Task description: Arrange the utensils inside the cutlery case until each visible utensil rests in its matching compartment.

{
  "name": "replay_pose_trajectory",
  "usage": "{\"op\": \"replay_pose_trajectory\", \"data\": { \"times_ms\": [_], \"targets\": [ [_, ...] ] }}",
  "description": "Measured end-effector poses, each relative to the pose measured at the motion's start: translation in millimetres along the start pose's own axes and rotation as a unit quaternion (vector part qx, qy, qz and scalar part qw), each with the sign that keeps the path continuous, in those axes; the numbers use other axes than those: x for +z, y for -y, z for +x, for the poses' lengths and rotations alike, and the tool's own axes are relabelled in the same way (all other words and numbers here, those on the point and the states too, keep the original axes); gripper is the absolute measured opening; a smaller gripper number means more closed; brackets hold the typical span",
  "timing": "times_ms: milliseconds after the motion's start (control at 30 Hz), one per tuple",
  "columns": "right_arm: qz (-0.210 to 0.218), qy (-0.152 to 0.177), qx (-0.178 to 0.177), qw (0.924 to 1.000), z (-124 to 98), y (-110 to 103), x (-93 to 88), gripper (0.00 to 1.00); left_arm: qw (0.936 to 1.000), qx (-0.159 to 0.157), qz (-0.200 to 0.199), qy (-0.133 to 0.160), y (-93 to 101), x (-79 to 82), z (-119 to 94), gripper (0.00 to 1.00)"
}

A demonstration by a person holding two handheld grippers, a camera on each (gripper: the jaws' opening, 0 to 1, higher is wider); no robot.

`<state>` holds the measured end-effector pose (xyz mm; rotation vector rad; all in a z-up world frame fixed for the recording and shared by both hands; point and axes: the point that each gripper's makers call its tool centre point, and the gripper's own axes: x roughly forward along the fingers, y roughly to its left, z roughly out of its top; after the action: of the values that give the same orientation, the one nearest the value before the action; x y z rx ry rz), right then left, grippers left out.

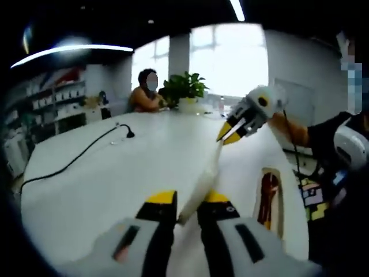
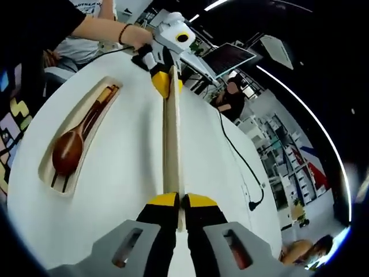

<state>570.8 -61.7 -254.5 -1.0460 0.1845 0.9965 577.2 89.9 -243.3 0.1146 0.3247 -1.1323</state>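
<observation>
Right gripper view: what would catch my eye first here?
A long pale lid stretches across the white table, gripped at one end by the right gripper and at the far end by the left gripper. Beside it lies an open cutlery case holding a dark wooden spoon and chopsticks.

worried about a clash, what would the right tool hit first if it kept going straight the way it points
Most likely the left tool. The long pale wooden lid, clamped in the right tool, runs straight to it, both gripping opposite ends. Depth along the white table is hard to judge.

no readable text, labels, brands or numbers on anything in view
</observation>
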Motion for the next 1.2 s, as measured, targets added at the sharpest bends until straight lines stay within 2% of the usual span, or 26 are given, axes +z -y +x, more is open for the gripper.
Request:
{"op": "replay_pose_trajectory", "data": {
  "times_ms": [133, 300, 367, 433, 500, 567, 700, 767, 833, 867, 900, 933, 967, 1000, 1033, 1067, 1133, 1200],
  "targets": [
    [-0.017, 0.010, -0.007, 0.9998, -5, -2, 8.0, 0.01, 0.9992, -0.001, -0.040, -0.001, -2.8, -0.6, -2, 0.36],
    [-0.049, 0.002, -0.045, 0.9978, -9, 4, 9.8, 0.01, 0.9915, -0.010, -0.122, 0.043, -5.4, 6.3, -7, 0.52],
    [-0.053, 0.000, -0.052, 0.9972, -9, 4, 8.8, 0.02, 0.9883, -0.011, -0.145, 0.047, -4.8, 4.4, -9, 0.56],
    [-0.081, -0.013, -0.077, 0.9936, -11, 9, 6.5, 0.02, 0.9813, -0.007, -0.188, 0.043, -4.4, -0.5, -10, 0.60],
    [-0.077, -0.010, -0.082, 0.9936, -10, 6, 6.7, 0.02, 0.9730, -0.017, -0.225, 0.047, -1.1, -1.9, -11, 0.65],
    [-0.089, -0.009, -0.104, 0.9905, -12, 9, 7.5, 0.02, 0.9646, -0.024, -0.257, 0.057, 1.1, -2.3, -13, 0.66],
    [-0.111, -0.006, -0.132, 0.9849, -15, 9, 10.7, 0.02, 0.9216, -0.071, -0.367, 0.103, 15.1, 7.9, -18, 0.66],
    [-0.136, -0.011, -0.154, 0.9787, -18, 12, 12.5, 0.02, 0.8975, -0.085, -0.414, 0.127, 19.0, 14.5, -21, 0.63],
    [-0.157, -0.013, -0.175, 0.9720, -22, 14, 15.1, 0.02, 0.8827, -0.072, -0.444, 0.135, 19.8, 13.3, -20, 0.52],
    [-0.175, -0.009, -0.190, 0.9659, -25, 15, 18.4, 0.02, 0.8791, -0.076, -0.450, 0.138, 21.3, 14.7, -20, 0.51],
    [-0.180, -0.013, -0.194, 0.9641, -26, 14, 17.1, 0.02, 0.8672, -0.085, -0.467, 0.152, 21.2, 19.1, -21, 0.52],
    [-0.181, -0.012, -0.200, 0.9630, -27, 13, 17.1, 0.02, 0.8507, -0.093, -0.490, 0.165, 19.9, 22.4, -22, 0.53],
    [-0.184, -0.012, -0.205, 0.9613, -28, 13, 17.1, 0.02, 0.8385, -0.102, -0.507, 0.172, 20.5, 23.5, -22, 0.54],
    [-0.195, -0.008, -0.214, 0.9571, -31, 13, 19.7, 0.02, 0.8329, -0.107, -0.516, 0.169, 22.4, 21.5, -20, 0.55],
    [-0.206, -0.005, -0.226, 0.9520, -34, 14, 21.9, 0.02, 0.8336, -0.105, -0.516, 0.166, 22.6, 18.1, -17, 0.55],
    [-0.211, -0.006, -0.235, 0.9487, -36, 14, 20.4, 0.02, 0.8287, -0.101, -0.524, 0.167, 22.0, 15.9, -14, 0.55],
    [-0.222, -0.009, -0.243, 0.9443, -39, 12, 20.4, 0.02, 0.8079, -0.117, -0.550, 0.177, 21.0, 18.7, -14, 0.52],
    [-0.234, -0.013, -0.253, 0.9386, -43, 12, 21.1, 0.02, 0.7994, -0.126, -0.559, 0.180, 29.7, 17.4, -10, 0.51]
  ]
}}
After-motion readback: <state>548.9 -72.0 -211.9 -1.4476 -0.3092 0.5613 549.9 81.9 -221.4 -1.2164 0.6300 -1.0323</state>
